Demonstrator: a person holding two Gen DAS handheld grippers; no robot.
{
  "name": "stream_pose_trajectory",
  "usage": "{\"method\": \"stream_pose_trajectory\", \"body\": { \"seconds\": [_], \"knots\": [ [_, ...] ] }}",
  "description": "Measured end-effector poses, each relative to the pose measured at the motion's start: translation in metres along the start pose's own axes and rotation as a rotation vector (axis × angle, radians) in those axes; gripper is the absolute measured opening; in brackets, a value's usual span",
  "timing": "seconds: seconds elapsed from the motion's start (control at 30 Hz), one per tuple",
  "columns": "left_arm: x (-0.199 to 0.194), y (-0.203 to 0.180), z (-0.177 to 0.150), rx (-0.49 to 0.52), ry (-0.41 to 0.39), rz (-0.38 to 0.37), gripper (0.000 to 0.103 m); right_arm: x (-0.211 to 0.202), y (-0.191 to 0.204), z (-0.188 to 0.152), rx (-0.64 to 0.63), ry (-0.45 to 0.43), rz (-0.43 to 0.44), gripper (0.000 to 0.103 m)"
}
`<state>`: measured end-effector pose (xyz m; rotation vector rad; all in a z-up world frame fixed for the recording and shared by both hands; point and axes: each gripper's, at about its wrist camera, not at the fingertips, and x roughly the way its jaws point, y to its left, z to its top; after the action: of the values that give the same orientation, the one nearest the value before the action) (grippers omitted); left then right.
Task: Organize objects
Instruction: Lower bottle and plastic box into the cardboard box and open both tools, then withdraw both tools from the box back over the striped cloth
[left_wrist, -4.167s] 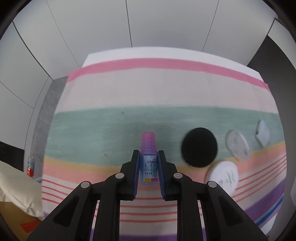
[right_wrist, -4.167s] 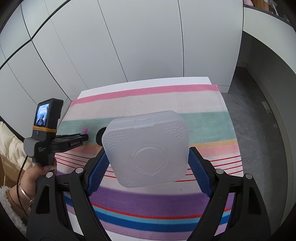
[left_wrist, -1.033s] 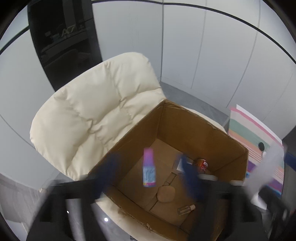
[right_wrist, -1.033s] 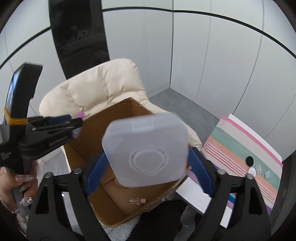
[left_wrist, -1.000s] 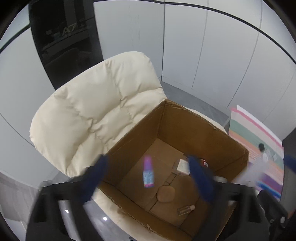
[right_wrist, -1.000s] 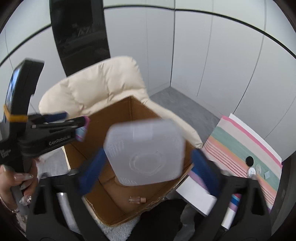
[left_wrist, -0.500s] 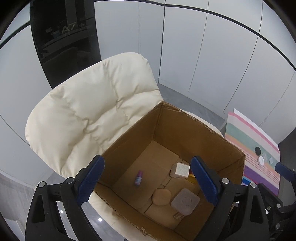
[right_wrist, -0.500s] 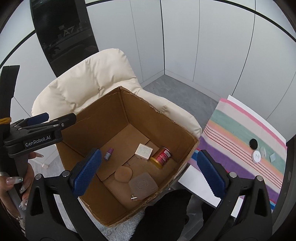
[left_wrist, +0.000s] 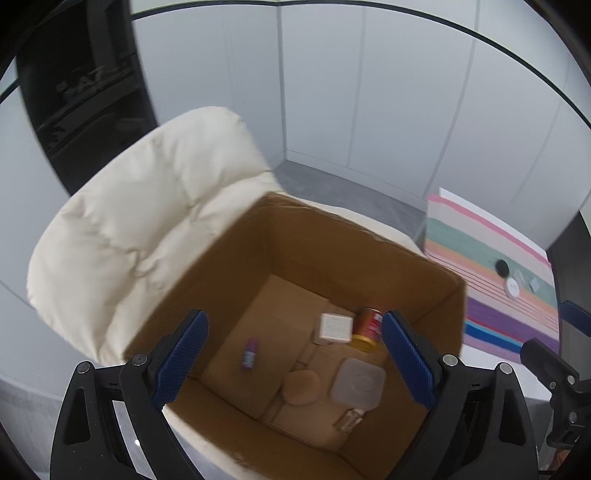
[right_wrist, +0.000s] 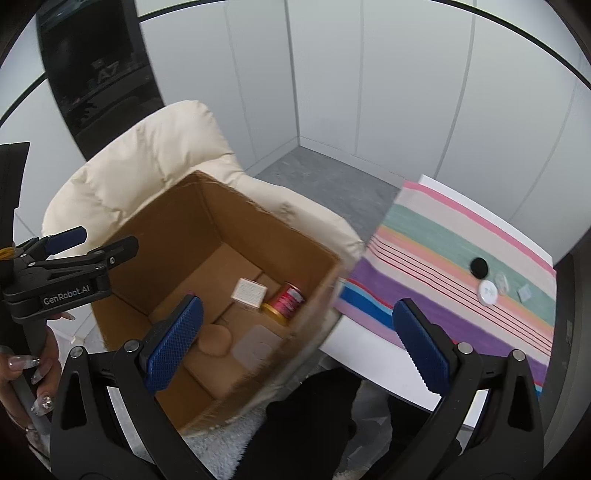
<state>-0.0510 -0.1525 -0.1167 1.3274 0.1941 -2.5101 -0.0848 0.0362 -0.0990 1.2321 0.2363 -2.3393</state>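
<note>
An open cardboard box (left_wrist: 229, 258) (right_wrist: 166, 221) stands on a cream padded chair (left_wrist: 147, 210). On its floor lie a small purple-capped bottle (left_wrist: 250, 353), a white square case (left_wrist: 357, 383) (right_wrist: 256, 350), a white cube box (left_wrist: 335, 327) (right_wrist: 248, 292), a red can (left_wrist: 368, 328) (right_wrist: 286, 303), a tan round pad (left_wrist: 303, 382) and a small clear bottle (left_wrist: 349, 418). My left gripper (left_wrist: 291, 363) hangs open and empty above the box. My right gripper (right_wrist: 297, 343) is open and empty over the box's right edge.
A striped cloth covers a table (right_wrist: 461, 258) (left_wrist: 480, 243) to the right. On it lie a black disc (right_wrist: 479, 266), a white round lid (right_wrist: 489, 292) and two small clear pieces (right_wrist: 524, 293). White wall panels and a dark doorway stand behind the chair.
Both grippers carried their loads from the table to the box and opened. The purple-capped bottle and the white case dropped in. Since then both views have swung slightly toward the table.
</note>
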Motion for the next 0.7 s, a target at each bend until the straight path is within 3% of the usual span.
{"method": "stream_pose_trajectory", "body": {
  "seconds": [0.33, 0.7],
  "knots": [
    [-0.003, -0.087, 0.011, 0.141, -0.044, -0.082, 0.096, -0.031, -0.094, -0.031, 0.180, -0.017, -0.106, 0.103],
    [-0.001, -0.213, 0.001, 0.348, 0.000, -0.228, 0.096, -0.089, -0.214, -0.097, 0.387, -0.028, -0.278, 0.103]
  ]
}}
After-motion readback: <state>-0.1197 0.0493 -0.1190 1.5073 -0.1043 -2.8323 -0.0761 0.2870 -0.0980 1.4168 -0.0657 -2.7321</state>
